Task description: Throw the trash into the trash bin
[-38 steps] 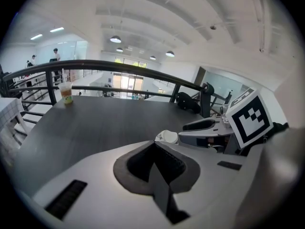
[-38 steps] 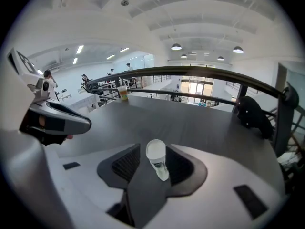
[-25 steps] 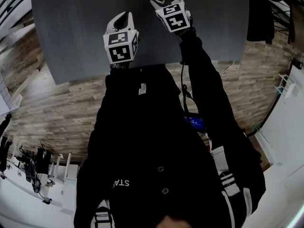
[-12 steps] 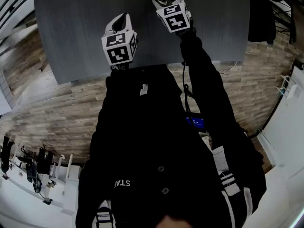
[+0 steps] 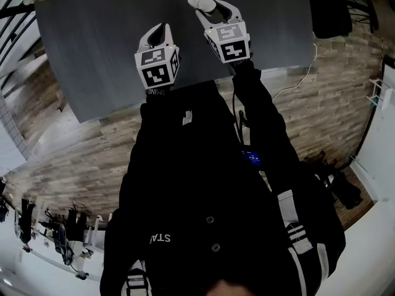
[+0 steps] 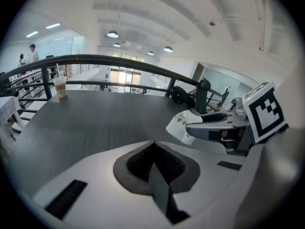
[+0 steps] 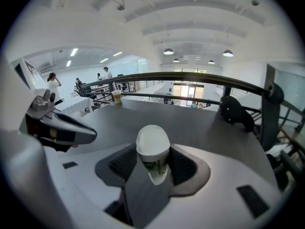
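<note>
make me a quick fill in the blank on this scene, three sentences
1. The right gripper has its jaws on a white ____.
2. The left gripper has its jaws shut on ____.
3. Both grippers are above a dark grey ____.
Missing words: cup; nothing; table. The right jaws have just been closing on the cup.

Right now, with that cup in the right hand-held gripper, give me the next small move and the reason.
Probably swing the white lidded cup away from the grey table and look for the bin: the right hand-held gripper, whose jaws have just been closing, clamps it, seemingly off the tabletop, and no bin is in view.
</note>
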A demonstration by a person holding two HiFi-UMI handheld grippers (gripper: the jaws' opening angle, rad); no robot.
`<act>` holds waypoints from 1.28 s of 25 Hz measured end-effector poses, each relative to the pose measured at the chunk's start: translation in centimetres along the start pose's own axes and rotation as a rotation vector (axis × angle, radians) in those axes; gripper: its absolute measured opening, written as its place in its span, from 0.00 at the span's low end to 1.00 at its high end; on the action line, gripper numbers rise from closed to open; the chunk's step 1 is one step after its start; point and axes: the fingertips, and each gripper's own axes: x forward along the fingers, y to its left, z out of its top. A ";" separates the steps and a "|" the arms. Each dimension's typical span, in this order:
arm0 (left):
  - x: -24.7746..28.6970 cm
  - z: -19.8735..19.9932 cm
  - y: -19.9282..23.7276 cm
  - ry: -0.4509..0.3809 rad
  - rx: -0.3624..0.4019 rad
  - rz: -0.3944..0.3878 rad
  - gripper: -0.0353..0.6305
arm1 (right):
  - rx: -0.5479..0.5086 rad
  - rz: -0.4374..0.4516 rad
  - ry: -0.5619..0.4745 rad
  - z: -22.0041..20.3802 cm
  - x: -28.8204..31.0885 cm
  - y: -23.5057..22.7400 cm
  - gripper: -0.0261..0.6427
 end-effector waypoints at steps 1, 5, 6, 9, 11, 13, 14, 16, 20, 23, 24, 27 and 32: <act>0.2 0.0 -0.8 0.002 0.008 -0.010 0.05 | 0.018 -0.012 -0.009 -0.2 -0.8 -0.4 0.36; 0.7 -0.4 -4.3 0.013 0.042 -0.052 0.05 | 0.078 -0.057 -0.038 -1.1 -3.8 -1.9 0.36; 0.9 -0.5 -5.0 0.016 0.050 -0.062 0.05 | 0.089 -0.068 -0.043 -1.4 -4.4 -2.2 0.36; 1.4 -0.9 -7.3 0.027 0.077 -0.092 0.05 | 0.125 -0.100 -0.048 -2.7 -6.2 -3.4 0.36; 1.8 -1.2 -9.0 0.038 0.099 -0.112 0.05 | 0.155 -0.123 -0.051 -3.8 -7.5 -4.3 0.36; 2.2 -1.7 -10.8 0.051 0.125 -0.137 0.05 | 0.185 -0.149 -0.052 -5.1 -8.8 -5.3 0.36; 2.5 -2.0 -11.8 0.059 0.140 -0.153 0.05 | 0.200 -0.163 -0.050 -5.8 -9.5 -5.8 0.36; 3.3 -2.7 -14.0 0.078 0.172 -0.188 0.05 | 0.232 -0.194 -0.047 -7.4 -10.7 -7.0 0.36; 4.2 -4.4 -18.9 0.109 0.233 -0.256 0.05 | 0.305 -0.259 -0.054 -10.4 -13.8 -9.4 0.36; 4.4 -5.8 -22.6 0.134 0.280 -0.310 0.05 | 0.352 -0.310 -0.053 -12.9 -16.3 -10.7 0.36; 4.5 -6.4 -23.8 0.143 0.298 -0.331 0.05 | 0.369 -0.328 -0.051 -13.8 -17.2 -11.2 0.36; 4.8 -8.2 -27.3 0.173 0.363 -0.393 0.05 | 0.426 -0.390 -0.049 -16.9 -19.6 -12.5 0.36; 5.0 -11.3 -32.8 0.215 0.452 -0.478 0.05 | 0.510 -0.470 -0.044 -21.9 -23.5 -14.2 0.36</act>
